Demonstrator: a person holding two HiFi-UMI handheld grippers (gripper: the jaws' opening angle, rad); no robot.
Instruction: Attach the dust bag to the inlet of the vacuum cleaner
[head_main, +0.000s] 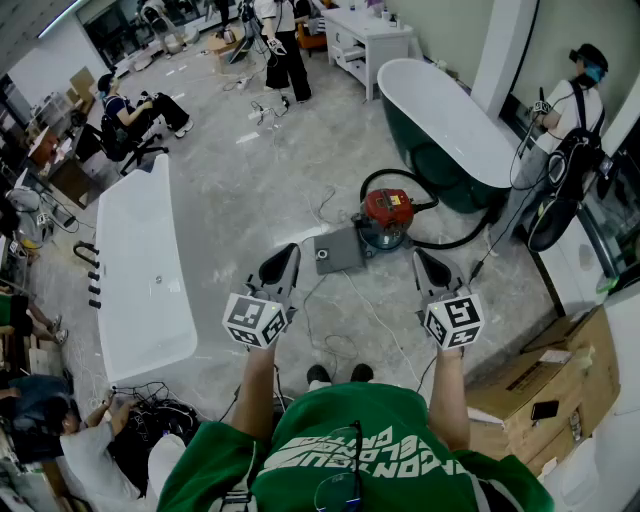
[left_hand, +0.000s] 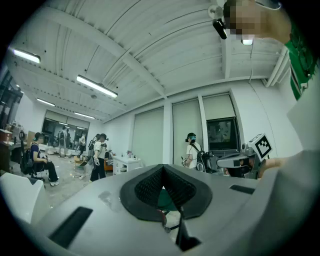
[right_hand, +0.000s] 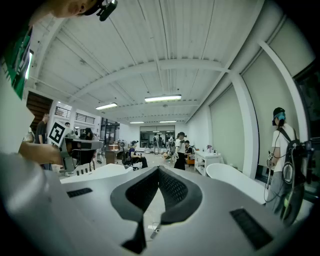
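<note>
On the marble floor ahead of me stands the red vacuum cleaner (head_main: 388, 213) with its black hose looped around it. A flat grey dust bag (head_main: 338, 250) with a round inlet hole lies just left of it, touching its base. My left gripper (head_main: 284, 258) hovers in the air short of the bag, jaws shut and empty. My right gripper (head_main: 429, 264) is held level with it, to the right of the vacuum cleaner, also shut on nothing. In the left gripper view the closed jaws (left_hand: 162, 169) point level across the room; the right gripper view shows its own closed jaws (right_hand: 159, 171).
A white bathtub (head_main: 140, 270) lies on the left and a dark green one (head_main: 450, 130) behind the vacuum cleaner. Cardboard boxes (head_main: 540, 385) sit at the lower right. Cables trail over the floor (head_main: 330, 340). Several people stand or sit around the room.
</note>
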